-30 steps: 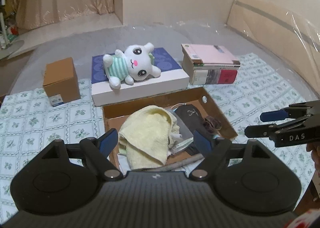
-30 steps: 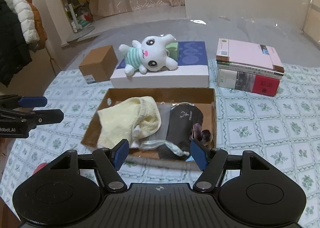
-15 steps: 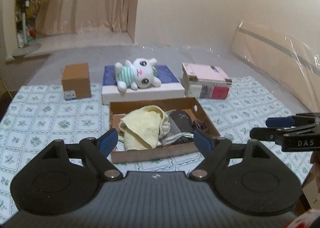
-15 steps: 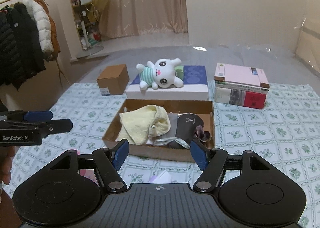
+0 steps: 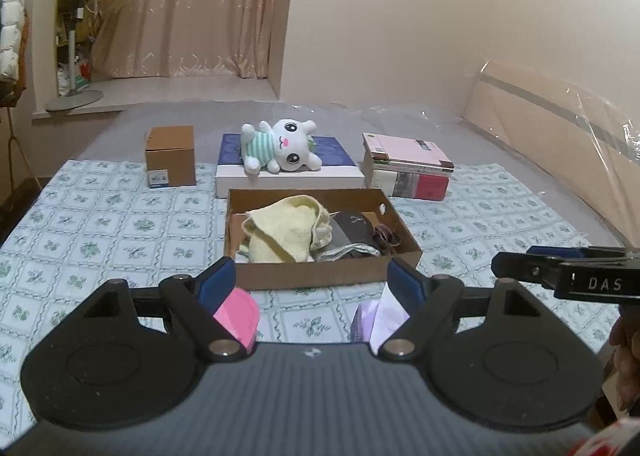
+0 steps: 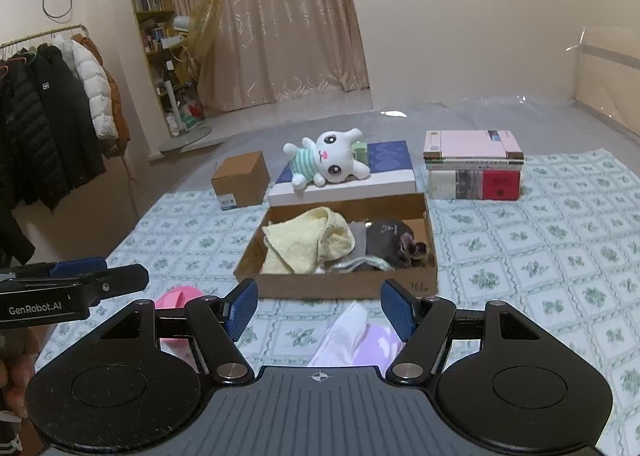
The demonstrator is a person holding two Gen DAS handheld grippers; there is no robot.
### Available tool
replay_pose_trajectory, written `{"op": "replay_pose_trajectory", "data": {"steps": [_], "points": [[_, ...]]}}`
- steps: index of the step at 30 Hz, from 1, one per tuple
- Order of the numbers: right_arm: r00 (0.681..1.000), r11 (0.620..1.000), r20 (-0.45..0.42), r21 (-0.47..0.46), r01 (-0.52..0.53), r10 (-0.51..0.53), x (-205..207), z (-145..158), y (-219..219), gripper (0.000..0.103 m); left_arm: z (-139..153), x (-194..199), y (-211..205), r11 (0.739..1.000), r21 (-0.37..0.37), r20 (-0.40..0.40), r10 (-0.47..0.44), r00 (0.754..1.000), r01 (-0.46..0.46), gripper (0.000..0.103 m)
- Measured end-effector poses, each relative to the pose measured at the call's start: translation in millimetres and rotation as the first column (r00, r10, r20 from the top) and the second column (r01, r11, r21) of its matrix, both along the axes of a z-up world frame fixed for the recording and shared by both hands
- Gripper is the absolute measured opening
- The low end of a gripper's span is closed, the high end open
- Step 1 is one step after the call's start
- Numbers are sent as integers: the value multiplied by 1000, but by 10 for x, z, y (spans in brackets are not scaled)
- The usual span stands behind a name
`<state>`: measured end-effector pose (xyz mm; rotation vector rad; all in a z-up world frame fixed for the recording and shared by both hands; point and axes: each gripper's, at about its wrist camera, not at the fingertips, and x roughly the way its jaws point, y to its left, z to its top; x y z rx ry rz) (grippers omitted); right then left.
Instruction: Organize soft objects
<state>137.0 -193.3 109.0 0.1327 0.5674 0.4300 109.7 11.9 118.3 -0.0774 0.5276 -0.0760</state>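
While a towel (image 6: 308,244) is already seen in the box (image 6: 336,286), a plush (image 6: 326,162) at twelve o'clock is left out; both claws (image 5: 310,284) (image 6: 318,306) are held wide, empty.

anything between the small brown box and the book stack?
Yes: a flat white box with a plush bunny lying on it sits between the small brown box and the book stack. Clearest in the right wrist view.
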Motion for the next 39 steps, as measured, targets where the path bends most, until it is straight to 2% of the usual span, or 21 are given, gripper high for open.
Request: {"op": "replay_pose_trajectory", "data": {"steps": [7, 14, 19, 30, 39], "points": [[1000, 1000, 2, 1, 18, -18, -282, -120, -26, 68, -147, -266, 5, 1000, 1, -12, 29, 1000, -29, 81], [1000, 994, 11, -108, 12, -11, -593, -380, 66, 68, -298, -554, 72, 997, -22, -23, 70, 997, -71, 84], [1000, 996, -16, -91, 9, -10, -784, -540, 21, 68, -429, -751, 69, 997, -2, -29, 78, 997, -78, 86], [998, 995, -67, -104, -3, -4, -1096, -747, -5, 68, -826, -1059, 39, 997, 1, -111, 81, 991, -81, 92], [997, 993, -73, -121, 15, -24, -1259, -919, 73, 76, -993, -1150, -30, 997, 1, -155, 81, 985, -81, 93]]}}
